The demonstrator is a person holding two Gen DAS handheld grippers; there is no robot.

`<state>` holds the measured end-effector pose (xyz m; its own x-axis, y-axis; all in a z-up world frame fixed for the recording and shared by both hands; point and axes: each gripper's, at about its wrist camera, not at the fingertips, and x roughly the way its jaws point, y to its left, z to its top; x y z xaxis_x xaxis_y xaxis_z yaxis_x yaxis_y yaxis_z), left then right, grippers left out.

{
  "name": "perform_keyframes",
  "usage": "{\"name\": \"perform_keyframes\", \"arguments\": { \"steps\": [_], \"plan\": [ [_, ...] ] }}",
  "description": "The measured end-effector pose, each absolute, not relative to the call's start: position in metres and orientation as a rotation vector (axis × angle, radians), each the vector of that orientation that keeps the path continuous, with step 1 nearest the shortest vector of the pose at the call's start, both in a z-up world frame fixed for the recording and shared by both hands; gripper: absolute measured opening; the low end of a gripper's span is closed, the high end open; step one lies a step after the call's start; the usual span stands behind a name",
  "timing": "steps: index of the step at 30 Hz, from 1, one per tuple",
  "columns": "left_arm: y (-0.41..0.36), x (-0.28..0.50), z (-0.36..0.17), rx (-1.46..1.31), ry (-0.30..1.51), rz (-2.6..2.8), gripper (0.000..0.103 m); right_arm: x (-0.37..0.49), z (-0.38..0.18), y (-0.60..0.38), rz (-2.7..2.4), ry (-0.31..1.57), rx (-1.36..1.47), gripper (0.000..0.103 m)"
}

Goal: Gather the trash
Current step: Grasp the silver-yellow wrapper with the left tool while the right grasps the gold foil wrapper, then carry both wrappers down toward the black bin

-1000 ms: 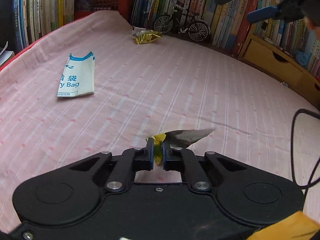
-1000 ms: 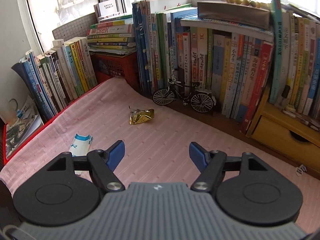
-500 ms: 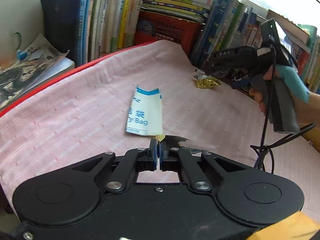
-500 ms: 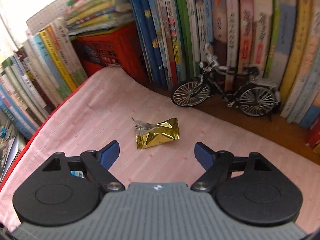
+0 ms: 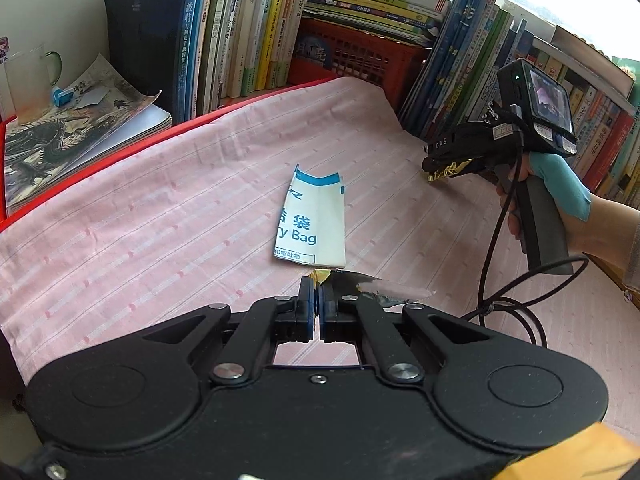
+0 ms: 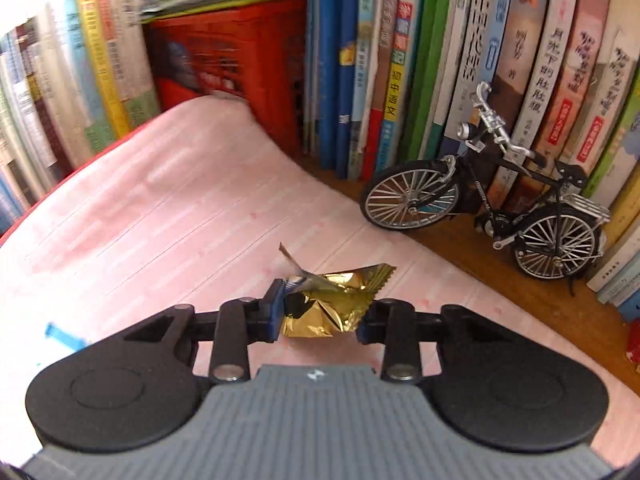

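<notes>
the left tongs (image 5: 318,310) are clamped together on a torn wrapper scrap (image 5: 376,286), gold at the pinched corner and silvery where it trails off to the right. it is held by one end, probably so it hangs clear of the pink cloth (image 5: 160,220) on the tabletop while the other hand works. its long axis runs roughly across the left wrist view, free end pointing toward the right hand (image 5: 560,196).

the right tongs (image 6: 318,314) have just been closing and now have the gold wrapper (image 6: 332,304) between them, at the far edge of the cloth near the model bicycle (image 6: 492,208). the left blue pad touches its crumpled end; the right pad looks to meet the other end, so i judge it gripped, though lightly. the wrapper lies with its long axis across the jaws, serrated edge up and to the right, a clear twisted tail sticking up at left. gripping it end to end crushes it rather than letting it slip out.

the white and blue paper bag (image 5: 312,220) lies flat mid-cloth, open end toward the books (image 5: 240,28), printed end toward the left tongs. it reads as where the trash is meant to go, and nobody is touching it.
</notes>
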<state>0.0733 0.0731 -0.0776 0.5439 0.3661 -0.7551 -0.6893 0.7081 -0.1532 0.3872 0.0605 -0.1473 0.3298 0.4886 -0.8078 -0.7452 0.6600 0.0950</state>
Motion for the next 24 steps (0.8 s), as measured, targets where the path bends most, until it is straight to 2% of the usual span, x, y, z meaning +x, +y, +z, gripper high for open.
{"name": "perform_keyframes", "arguments": {
  "steps": [13, 24],
  "plan": [
    [0.052, 0.057, -0.047, -0.553, 0.743, 0.591, 0.002, 0.328, -0.081, -0.046, 0.873, 0.985, -0.096, 0.037],
    [0.016, 0.005, -0.02, -0.499, 0.752, 0.43, 0.002, 0.224, -0.041, -0.142, 0.747, 1.025, 0.043, 0.037]
  ]
}}
